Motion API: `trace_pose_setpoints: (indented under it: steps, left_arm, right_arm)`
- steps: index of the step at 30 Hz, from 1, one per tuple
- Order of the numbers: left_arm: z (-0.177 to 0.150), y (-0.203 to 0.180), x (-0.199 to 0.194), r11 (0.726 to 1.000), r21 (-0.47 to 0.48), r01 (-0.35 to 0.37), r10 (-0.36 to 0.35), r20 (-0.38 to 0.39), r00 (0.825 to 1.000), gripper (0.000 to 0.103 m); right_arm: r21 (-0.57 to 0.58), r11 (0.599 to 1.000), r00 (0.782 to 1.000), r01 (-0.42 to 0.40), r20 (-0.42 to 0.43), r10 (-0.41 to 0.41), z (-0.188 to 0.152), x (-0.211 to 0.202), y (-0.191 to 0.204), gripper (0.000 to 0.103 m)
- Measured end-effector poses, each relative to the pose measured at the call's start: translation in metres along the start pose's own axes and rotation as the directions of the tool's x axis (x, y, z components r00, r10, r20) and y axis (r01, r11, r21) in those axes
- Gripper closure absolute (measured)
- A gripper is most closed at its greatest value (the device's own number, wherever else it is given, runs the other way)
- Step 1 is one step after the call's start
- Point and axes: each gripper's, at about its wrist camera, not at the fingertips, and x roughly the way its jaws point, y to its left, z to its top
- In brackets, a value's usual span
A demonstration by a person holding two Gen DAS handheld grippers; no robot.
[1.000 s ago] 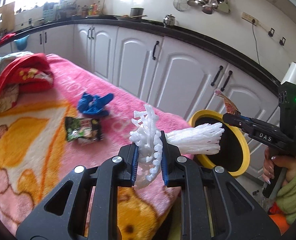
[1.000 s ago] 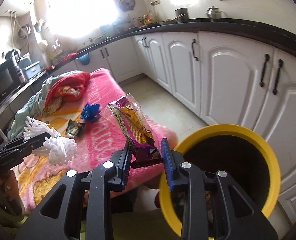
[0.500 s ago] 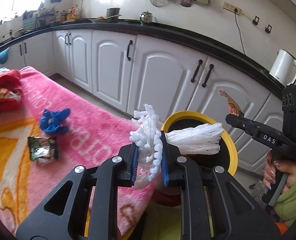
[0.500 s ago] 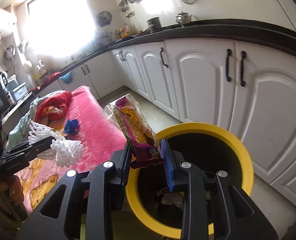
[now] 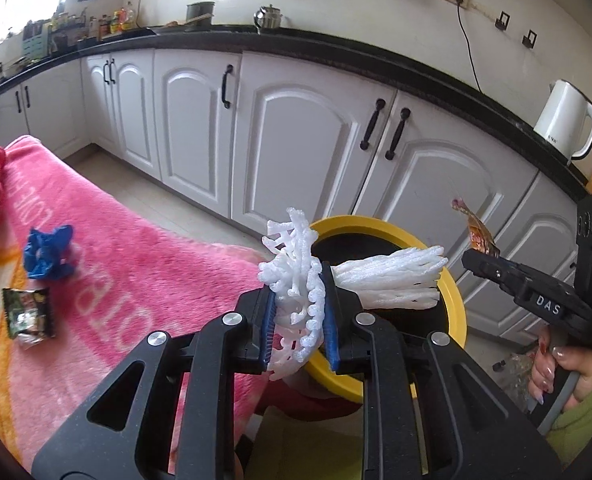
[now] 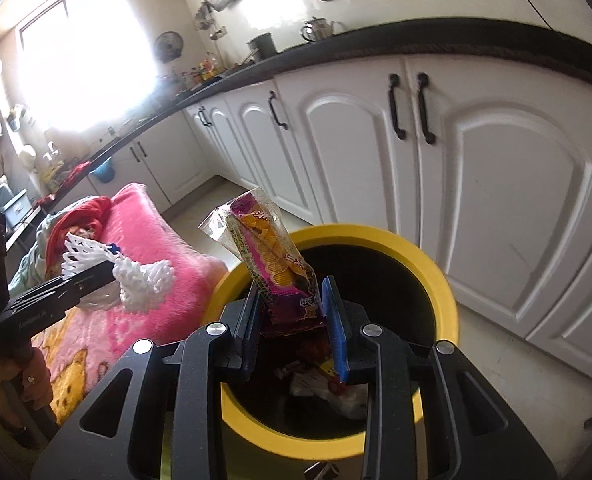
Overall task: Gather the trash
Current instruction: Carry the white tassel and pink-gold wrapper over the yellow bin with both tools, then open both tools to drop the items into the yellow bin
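Left tool [image 5: 299,316]: held level beside the bin [image 5: 452,300] rim, clamped on white foam net [image 5: 388,280]. Right tool [image 6: 292,320]: poised over bin mouth, tilted down, gripping purple wrapper [image 6: 272,256] upright between its pads. Hand [image 5: 556,368] partly cut off at frame edge. Bin contents dim, indistinct. Blue scrap [image 5: 48,252] and green packet [image 5: 28,312] lie on pink blanket [image 5: 144,272].

White kitchen cabinets [image 5: 300,136] run beneath a black countertop [image 5: 336,46]; a bright window [image 6: 84,64] glares, washing out what may be clutter beside it.
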Motion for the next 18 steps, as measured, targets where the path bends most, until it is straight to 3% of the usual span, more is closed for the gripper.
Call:
trace_pose_setpoints:
  steps: [18]
  left_arm:
    - [-0.004,-0.032,0.064,0.999,0.041,0.017,-0.013,-0.101,0.995,0.084]
  right_arm:
    - [0.119,0.991,0.996,0.059,-0.078,-0.050,-0.026,0.015,-0.045,0.074]
